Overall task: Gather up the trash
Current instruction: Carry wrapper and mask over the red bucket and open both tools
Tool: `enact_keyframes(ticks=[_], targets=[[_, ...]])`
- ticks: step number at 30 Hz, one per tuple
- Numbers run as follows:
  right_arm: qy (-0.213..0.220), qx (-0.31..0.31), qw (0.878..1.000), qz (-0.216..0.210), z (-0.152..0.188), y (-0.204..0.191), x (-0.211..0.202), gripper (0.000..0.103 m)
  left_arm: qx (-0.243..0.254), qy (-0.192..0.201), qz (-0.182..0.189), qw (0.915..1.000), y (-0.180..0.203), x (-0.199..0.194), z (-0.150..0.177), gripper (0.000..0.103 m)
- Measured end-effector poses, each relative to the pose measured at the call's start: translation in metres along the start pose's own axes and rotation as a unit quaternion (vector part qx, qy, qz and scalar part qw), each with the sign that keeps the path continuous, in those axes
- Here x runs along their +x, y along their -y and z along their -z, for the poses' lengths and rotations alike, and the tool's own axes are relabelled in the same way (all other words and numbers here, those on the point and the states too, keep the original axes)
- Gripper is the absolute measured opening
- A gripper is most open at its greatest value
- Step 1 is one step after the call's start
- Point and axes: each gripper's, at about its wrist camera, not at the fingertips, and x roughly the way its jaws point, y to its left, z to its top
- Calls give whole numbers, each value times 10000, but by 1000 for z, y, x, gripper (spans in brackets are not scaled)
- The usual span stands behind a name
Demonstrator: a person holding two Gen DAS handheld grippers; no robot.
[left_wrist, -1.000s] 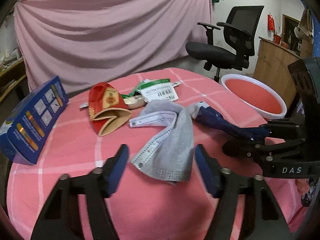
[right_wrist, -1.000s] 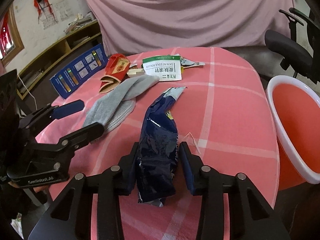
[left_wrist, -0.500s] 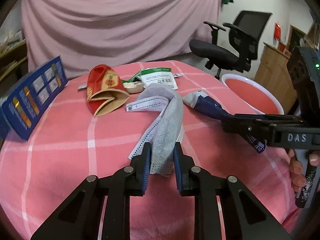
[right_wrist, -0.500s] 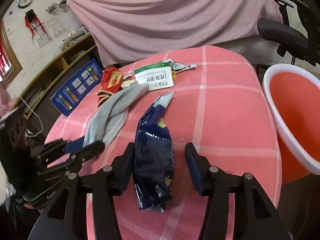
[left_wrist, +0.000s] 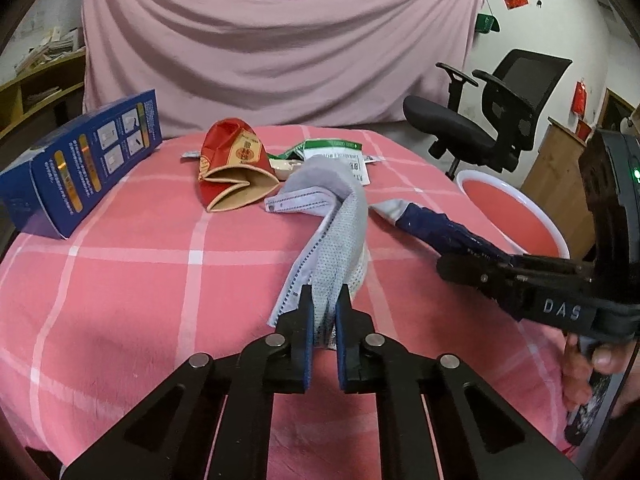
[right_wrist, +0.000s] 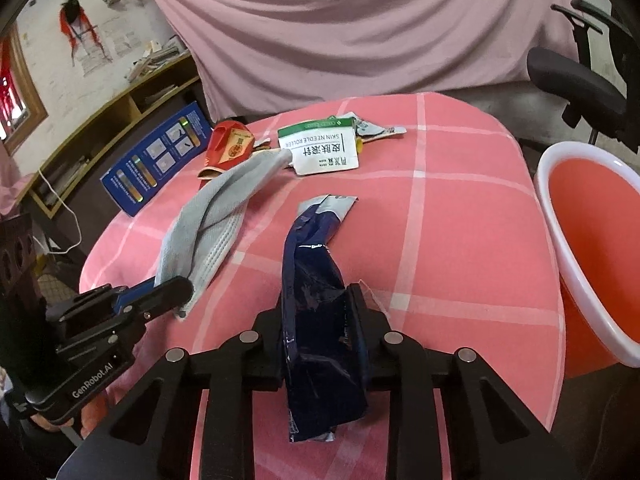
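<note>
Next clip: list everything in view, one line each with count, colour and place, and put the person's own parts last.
Face mask: 1, grey, mid-table, near end in left gripper.
Snack wrapper: 1, dark blue, right gripper.
Paper cup: 1, red, flattened, far left.
Box: 1, blue, left edge.
Packet: 1, white-green, far side.
Basin: 1, red, white rim, right of table.
Tablecloth: 1, pink check.
Office chair: 1, black, background.
Left gripper: shut on mask.
Right gripper: shut on wrapper.

The left gripper (left_wrist: 323, 307) reaches forward, fingers pinched nearly together. To its right, the right gripper (right_wrist: 320, 312) stretches out low, fingers clamped, bare hand (left_wrist: 588, 364) gripping its handle.
</note>
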Motion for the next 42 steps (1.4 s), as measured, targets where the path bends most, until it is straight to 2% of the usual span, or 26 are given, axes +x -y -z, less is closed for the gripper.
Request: enact_keyframes(ticks=[7,11,13,17,22,25,29,37,42], targets=[[968,-141,9952,35,6,-2,-34,21,152,632,-243,9976,21,-25,-5,5],[1792,119,9837,19,4,17,-71,21,377,1098,-316,9927,42,-37,-17,5],[2187,118,9756,136,2,25,-89,21,455,1297,-285,9901,54,-41,-26,5],[3043,0,9499,715,-3,43,-127,21,667,1811,-134,9811,85,-48,-50,5],[3676,85,9195,1392,-12,73,-154,21,997,2141,273,9713,132,-39,-82,5],[3804,187,9097,1655,-11,94,-159,21,1192,2086,473,9695,156,-25,-94,5],[3749,551,9059,1892,-9,134,-161,21,1442,1645,768,9727,187,9,-107,5],[3229,1138,9159,2096,4,185,-152,22,1569,615,1150,9790,231,73,-118,5],[2611,1505,9302,2096,12,210,-135,23,1423,-48,1304,9812,243,104,-126,5]])
